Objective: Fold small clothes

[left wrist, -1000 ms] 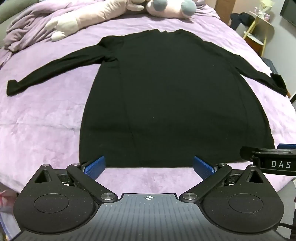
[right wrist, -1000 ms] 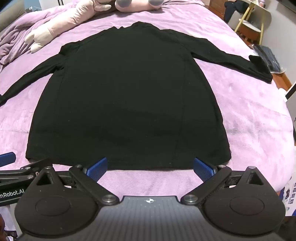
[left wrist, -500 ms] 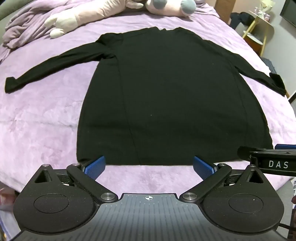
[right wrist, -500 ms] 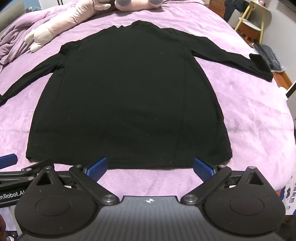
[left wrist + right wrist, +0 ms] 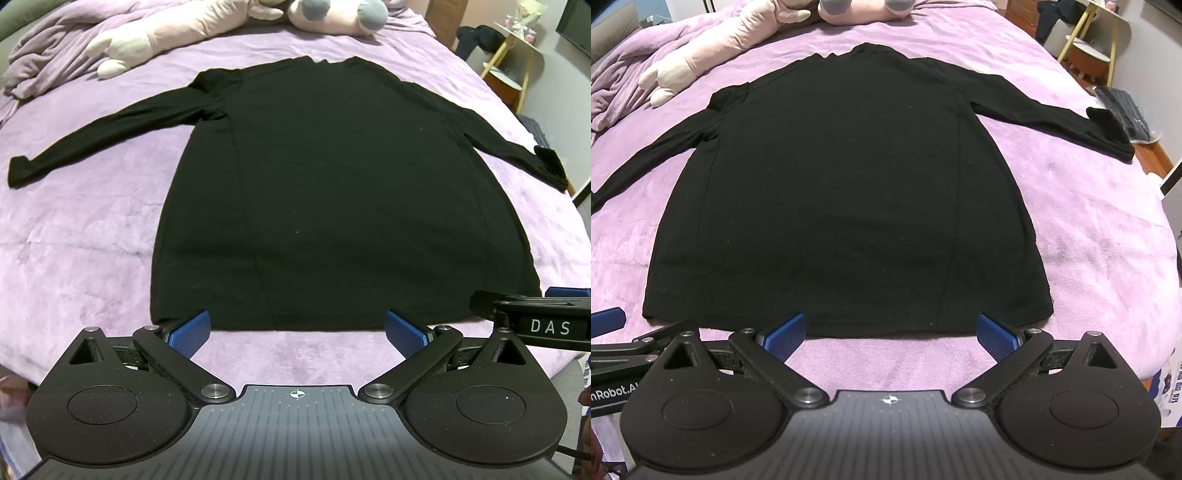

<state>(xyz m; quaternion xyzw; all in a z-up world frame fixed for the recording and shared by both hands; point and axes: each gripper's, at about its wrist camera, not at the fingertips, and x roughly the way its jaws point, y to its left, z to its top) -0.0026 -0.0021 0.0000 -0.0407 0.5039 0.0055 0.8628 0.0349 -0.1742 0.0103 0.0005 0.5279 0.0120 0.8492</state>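
i held both tongs, left [image 5: 297,334] and right [image 5: 890,334], wide and empty just short of the black top's [image 5: 332,192] hem, ready to grab it.

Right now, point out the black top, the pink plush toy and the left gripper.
black top [image 5: 332,192], left wrist view, middle of its body
pink plush toy [image 5: 738,40], right wrist view, its long limb
left gripper [image 5: 297,332], left wrist view, between open fingertips

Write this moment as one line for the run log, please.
stage: before first fold | black long-sleeved top: flat on purple bedspread, sleeves spread | left gripper: open, at hem | right gripper: open, at hem | held: nothing
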